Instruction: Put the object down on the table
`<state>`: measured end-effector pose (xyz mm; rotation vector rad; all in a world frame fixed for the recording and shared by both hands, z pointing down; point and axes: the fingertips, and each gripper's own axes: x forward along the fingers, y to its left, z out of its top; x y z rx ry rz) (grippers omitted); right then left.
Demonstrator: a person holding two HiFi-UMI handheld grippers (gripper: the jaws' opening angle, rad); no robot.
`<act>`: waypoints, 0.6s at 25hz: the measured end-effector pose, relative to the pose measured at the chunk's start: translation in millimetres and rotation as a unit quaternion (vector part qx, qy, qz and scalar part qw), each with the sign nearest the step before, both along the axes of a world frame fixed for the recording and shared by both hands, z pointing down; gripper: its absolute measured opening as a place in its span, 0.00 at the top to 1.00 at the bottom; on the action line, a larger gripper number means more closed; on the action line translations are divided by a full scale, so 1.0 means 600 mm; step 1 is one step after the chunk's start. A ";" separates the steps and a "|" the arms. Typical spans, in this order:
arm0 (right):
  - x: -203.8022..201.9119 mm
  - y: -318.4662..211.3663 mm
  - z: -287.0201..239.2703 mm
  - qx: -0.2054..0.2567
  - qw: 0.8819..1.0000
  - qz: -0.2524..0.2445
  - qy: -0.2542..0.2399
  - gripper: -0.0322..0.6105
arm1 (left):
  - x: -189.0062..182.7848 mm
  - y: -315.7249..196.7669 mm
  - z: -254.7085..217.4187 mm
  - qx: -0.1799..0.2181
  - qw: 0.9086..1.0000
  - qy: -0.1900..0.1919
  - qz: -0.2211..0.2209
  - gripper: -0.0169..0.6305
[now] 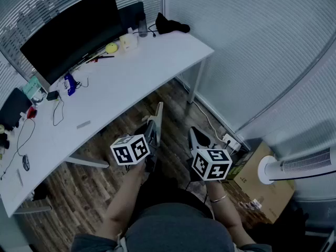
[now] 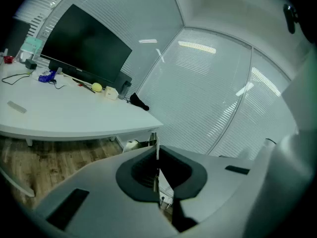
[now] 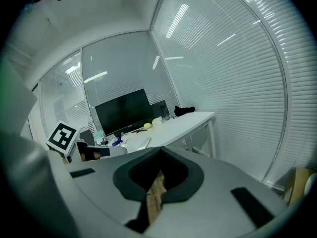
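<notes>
Both grippers are held low over the wooden floor, short of the white desk [image 1: 131, 72]. My left gripper [image 1: 158, 109] points toward the desk's front edge; in the left gripper view its jaws [image 2: 156, 143] meet in a thin line with nothing between them. My right gripper [image 1: 192, 133] sits beside it to the right, jaws [image 3: 160, 152] closed at the tips and empty, with only floor showing through the slit behind them. I see no held object. The desk [image 2: 74, 115] [image 3: 183, 125] lies ahead of both.
The desk carries a black monitor [image 1: 68, 30], a yellow ball [image 1: 111, 48], a black cloth [image 1: 170, 25], cables and small items at the left. A cardboard box [image 1: 262, 182], a white fan [image 1: 299, 167] and a power strip [image 1: 231, 140] stand on the floor right. Blinds line the walls.
</notes>
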<state>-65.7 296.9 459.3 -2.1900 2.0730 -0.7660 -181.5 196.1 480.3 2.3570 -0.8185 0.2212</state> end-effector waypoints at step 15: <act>0.017 0.011 -0.006 0.012 1.000 0.006 -0.005 0.95 | 0.026 0.004 -0.008 0.003 1.000 0.007 0.010 0.94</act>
